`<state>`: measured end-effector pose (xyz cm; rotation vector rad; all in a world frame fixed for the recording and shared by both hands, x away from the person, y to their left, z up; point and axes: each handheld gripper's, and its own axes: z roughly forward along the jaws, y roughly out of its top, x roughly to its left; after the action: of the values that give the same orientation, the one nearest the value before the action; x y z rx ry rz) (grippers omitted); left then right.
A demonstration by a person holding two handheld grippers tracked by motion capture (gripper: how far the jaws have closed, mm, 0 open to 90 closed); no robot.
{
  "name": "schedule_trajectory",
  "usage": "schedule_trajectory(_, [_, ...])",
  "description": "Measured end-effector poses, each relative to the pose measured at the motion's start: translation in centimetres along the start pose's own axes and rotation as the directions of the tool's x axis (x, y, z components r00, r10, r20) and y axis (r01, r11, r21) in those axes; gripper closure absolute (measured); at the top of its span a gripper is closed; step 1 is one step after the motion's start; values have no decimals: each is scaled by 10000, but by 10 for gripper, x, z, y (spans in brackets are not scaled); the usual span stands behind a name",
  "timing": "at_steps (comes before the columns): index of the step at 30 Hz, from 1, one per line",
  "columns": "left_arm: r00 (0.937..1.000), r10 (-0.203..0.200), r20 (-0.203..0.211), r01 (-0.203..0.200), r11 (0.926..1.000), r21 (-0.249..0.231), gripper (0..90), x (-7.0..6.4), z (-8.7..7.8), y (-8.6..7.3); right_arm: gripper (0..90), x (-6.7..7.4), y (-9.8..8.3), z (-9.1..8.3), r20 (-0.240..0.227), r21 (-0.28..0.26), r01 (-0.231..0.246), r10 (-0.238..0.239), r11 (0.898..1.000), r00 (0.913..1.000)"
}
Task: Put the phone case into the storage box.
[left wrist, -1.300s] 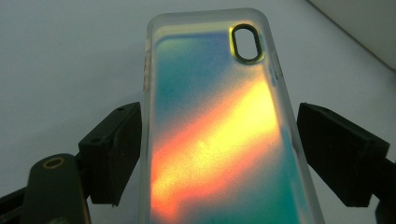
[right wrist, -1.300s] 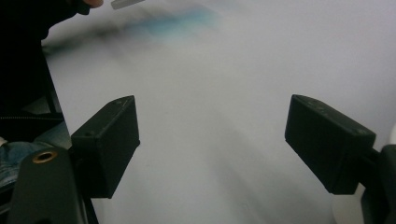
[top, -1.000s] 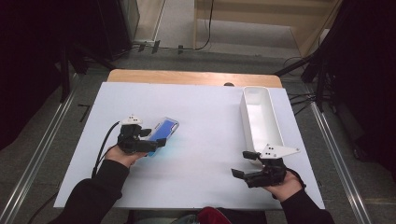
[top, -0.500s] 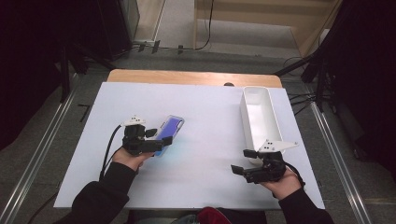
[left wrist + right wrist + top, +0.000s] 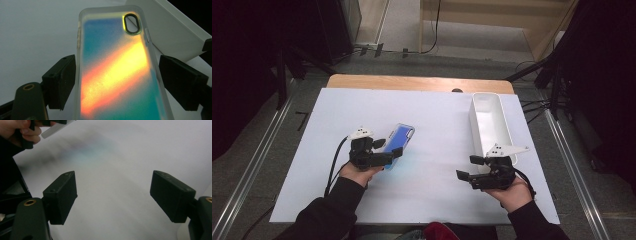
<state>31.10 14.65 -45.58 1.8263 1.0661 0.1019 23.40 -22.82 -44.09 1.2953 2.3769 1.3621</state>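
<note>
A clear phone case (image 5: 401,138) with a blue-to-orange shimmering back sits between the jaws of my left gripper (image 5: 389,148), lifted a little off the white table sheet (image 5: 437,125). In the left gripper view the case (image 5: 117,70) runs up the middle, camera cutout at the far end, and both pads (image 5: 61,80) of the gripper (image 5: 117,82) press on its long edges. My right gripper (image 5: 468,167) hovers at the front right beside the near end of the white bin (image 5: 489,125). Its jaws have just been closing a little; the right gripper (image 5: 112,195) has nothing between them.
The long white bin (image 5: 175,32) stands lengthwise along the table's right side. A wooden strip (image 5: 419,82) borders the far edge. In the right gripper view, the other hand (image 5: 25,132) and the case's end (image 5: 53,130) show at top left.
My left gripper has carried the phone case a little to the right, toward the table's middle. The right hand has hardly moved; its jaws stand slightly narrower.
</note>
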Motion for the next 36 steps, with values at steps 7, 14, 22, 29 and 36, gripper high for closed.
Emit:
schedule_trajectory(7, [9999,-127,-62,127,9999,-118,163,-5,4,-4,203,0,10,1,102,37,-504,503,9987,9987])
schedule_trajectory(14, [9998,-205,-47,203,9991,-374,163,-10,7,-6,213,2,21,5,106,48,-648,648,9979,9978])
schedule_trajectory(22, [9997,-230,-107,225,9986,-480,163,-13,11,-8,224,5,30,9,58,62,-856,855,9963,9963])
schedule_trajectory(29, [9997,-223,-106,216,9981,-577,163,-18,15,-11,232,3,41,14,-69,10,-1128,1128,9936,9936])
schedule_trajectory(36, [9999,-62,-134,53,9974,-714,163,-23,17,-14,242,3,49,19,-104,61,-1331,1332,9911,9910])
